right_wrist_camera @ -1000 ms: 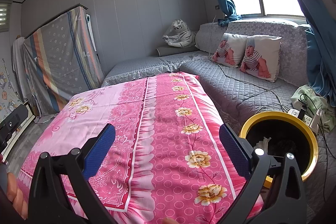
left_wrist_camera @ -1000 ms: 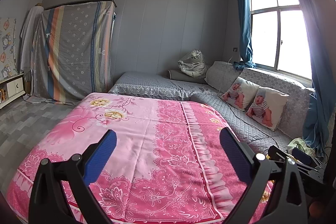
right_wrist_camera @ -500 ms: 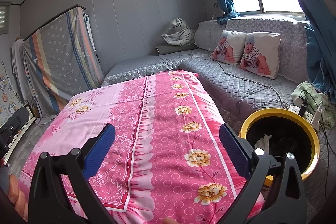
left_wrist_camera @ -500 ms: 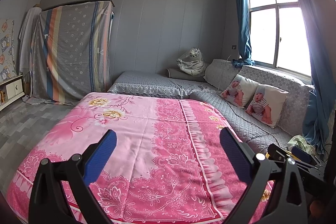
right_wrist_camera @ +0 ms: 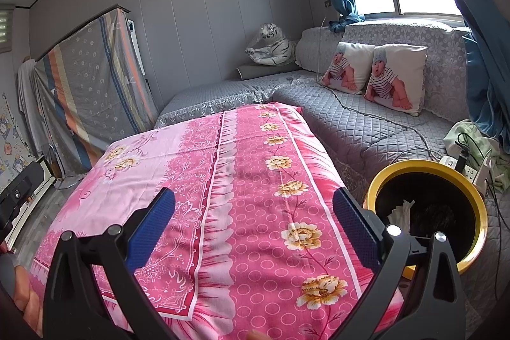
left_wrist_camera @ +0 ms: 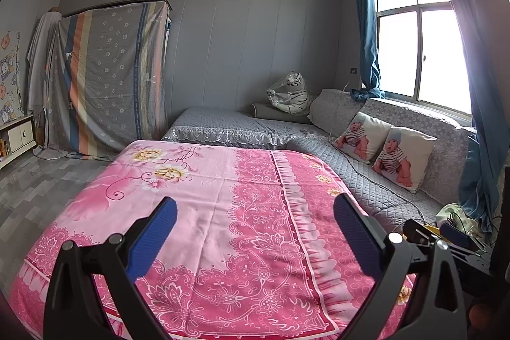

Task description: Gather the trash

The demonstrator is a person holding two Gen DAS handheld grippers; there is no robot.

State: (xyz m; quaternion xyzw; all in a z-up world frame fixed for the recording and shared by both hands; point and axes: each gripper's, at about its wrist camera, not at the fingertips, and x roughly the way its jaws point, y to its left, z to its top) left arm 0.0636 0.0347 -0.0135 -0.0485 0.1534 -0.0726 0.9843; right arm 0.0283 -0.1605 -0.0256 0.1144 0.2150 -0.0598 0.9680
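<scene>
Trash bin (right_wrist_camera: 471,180) beside wide-spread right jaws

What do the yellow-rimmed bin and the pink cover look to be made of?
Bin: probably hard plastic; its yellow rim is smooth with a slight sheen, the inside black. Pink cover: thin printed woven fabric, matte, with soft wrinkles and a draped edge.

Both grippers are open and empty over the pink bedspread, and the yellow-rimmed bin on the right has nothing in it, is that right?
Not quite. The right wrist view shows white crumpled tissue already inside the yellow-rimmed bin. The rest holds: left gripper and right gripper are open, empty, over the pink bedspread.
</scene>
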